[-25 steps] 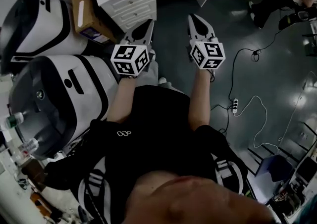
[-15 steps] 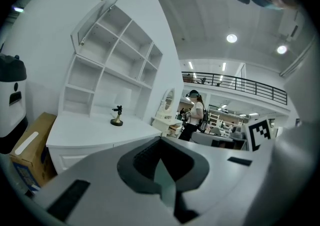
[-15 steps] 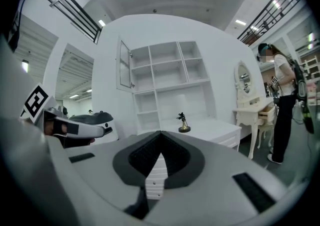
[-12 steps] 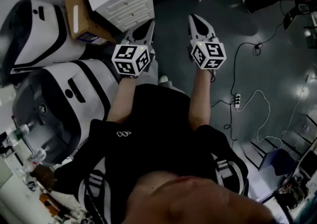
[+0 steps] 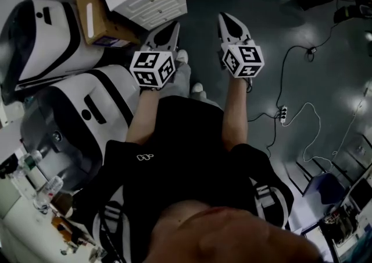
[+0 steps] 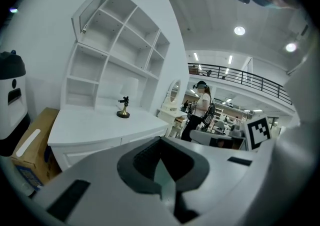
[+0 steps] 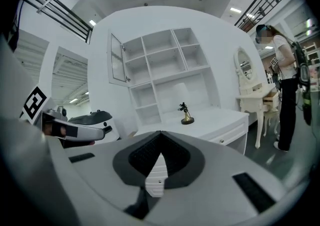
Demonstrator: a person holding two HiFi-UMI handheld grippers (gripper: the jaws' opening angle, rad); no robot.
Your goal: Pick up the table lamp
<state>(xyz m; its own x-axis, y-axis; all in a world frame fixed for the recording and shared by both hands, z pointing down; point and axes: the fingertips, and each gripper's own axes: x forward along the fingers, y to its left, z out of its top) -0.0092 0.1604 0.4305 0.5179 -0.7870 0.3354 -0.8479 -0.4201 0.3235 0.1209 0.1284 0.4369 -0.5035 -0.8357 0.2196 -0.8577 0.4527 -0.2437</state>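
Closest in: left gripper [image 5: 172,30] and right gripper [image 5: 228,21] held out side by side over grey floor [image 5: 203,0]. In the left gripper view, jaws pressed tip to tip with nothing between them. Same story in the right gripper view: tips together, empty. No grasp made, nothing touched.

Off to the left, two big white machines [image 5: 58,35] and a cardboard box [image 5: 96,9] tucked against the end of a white desk [image 5: 154,3].

Further out, the target: table lamp [image 7: 186,113], small, with a dark figure-like top on a round brass-coloured base. Standing upright on the desk top, just in front of the open shelves [image 7: 160,65], and well apart from both grippers. Also picked up in the left gripper view [image 6: 123,108], a little left of that gripper's line; a little right of centre for the other.

Beyond that, a dressing table [image 7: 250,101] with an oval mirror, and a person [image 7: 284,80] standing by it. Nothing to do with the job.

Reads as barely begun — approach only. Left to do, by the look of it: close the gap to the desk, open a pair of jaws, settle them round the lamp, clamp, lift clear.
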